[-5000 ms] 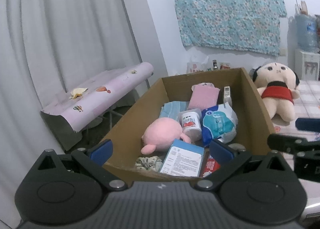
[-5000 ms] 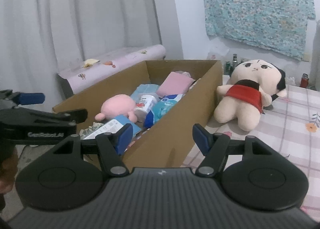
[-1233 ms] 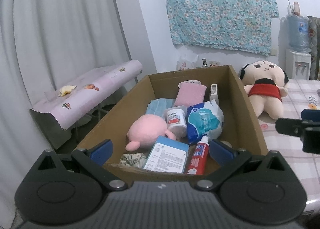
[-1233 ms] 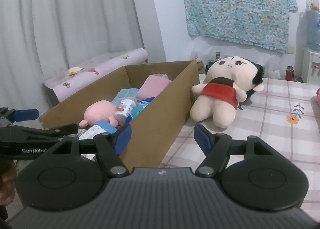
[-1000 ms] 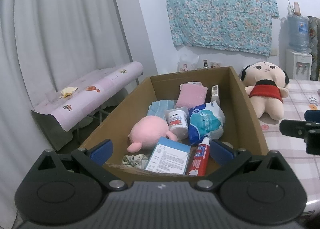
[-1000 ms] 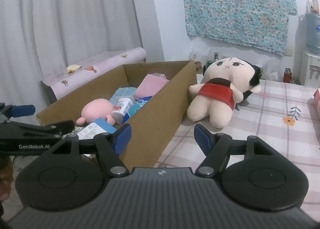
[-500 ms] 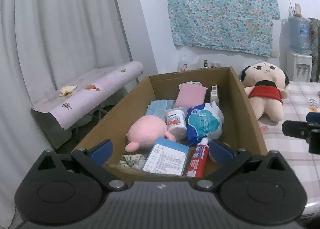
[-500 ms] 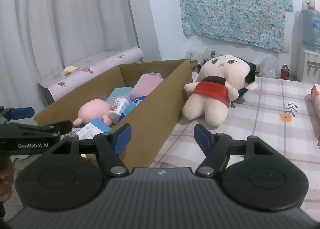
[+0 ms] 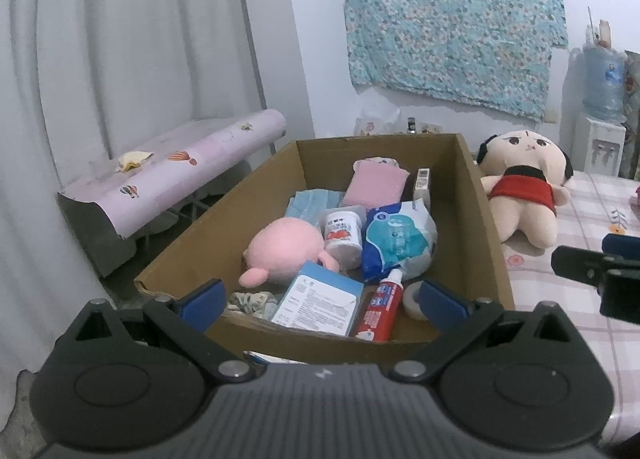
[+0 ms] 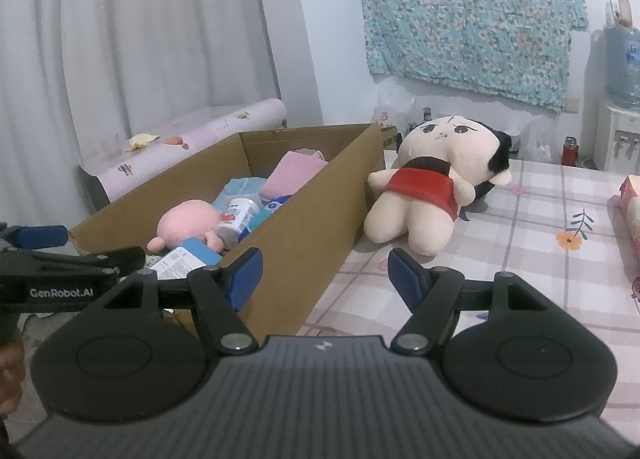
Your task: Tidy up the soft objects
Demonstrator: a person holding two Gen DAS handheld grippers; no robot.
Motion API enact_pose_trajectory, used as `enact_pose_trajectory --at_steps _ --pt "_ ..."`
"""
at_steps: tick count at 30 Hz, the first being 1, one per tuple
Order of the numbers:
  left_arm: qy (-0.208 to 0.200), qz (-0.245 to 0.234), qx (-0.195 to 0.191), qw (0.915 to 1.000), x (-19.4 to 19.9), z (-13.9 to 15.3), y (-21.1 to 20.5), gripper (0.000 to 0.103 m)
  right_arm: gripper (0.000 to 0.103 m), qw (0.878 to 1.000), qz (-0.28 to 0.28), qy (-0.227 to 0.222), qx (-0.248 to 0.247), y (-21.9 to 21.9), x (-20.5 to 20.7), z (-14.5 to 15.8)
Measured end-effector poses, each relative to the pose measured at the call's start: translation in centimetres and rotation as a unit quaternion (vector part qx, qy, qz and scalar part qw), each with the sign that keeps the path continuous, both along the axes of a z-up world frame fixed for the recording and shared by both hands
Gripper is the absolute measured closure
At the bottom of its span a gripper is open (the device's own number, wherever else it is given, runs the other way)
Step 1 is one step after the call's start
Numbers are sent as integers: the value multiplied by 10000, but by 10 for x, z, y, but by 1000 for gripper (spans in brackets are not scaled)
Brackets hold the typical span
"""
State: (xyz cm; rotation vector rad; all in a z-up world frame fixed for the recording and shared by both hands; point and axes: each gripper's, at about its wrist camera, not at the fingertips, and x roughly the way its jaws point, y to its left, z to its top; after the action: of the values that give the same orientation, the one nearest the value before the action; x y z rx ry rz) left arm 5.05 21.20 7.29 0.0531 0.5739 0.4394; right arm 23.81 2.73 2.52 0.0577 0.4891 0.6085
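Both claws empty, jaws apart: left gripper [image 9: 320, 297] at lower centre over the brown cardboard box [image 9: 484, 219]; right gripper [image 10: 326, 273] short of the cream plush doll in red dress [image 10: 432, 195], lying centre-right on the checked tablecloth [image 10: 540, 259]. Advice: grip its torso, not a limb.
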Motion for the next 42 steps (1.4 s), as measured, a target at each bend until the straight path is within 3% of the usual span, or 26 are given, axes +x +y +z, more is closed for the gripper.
enact_pose_trajectory --at_steps 42 --pt "97 47 39 9999 0 -3 5 0 34 10000 18 -33 -23 2 -3 -2"
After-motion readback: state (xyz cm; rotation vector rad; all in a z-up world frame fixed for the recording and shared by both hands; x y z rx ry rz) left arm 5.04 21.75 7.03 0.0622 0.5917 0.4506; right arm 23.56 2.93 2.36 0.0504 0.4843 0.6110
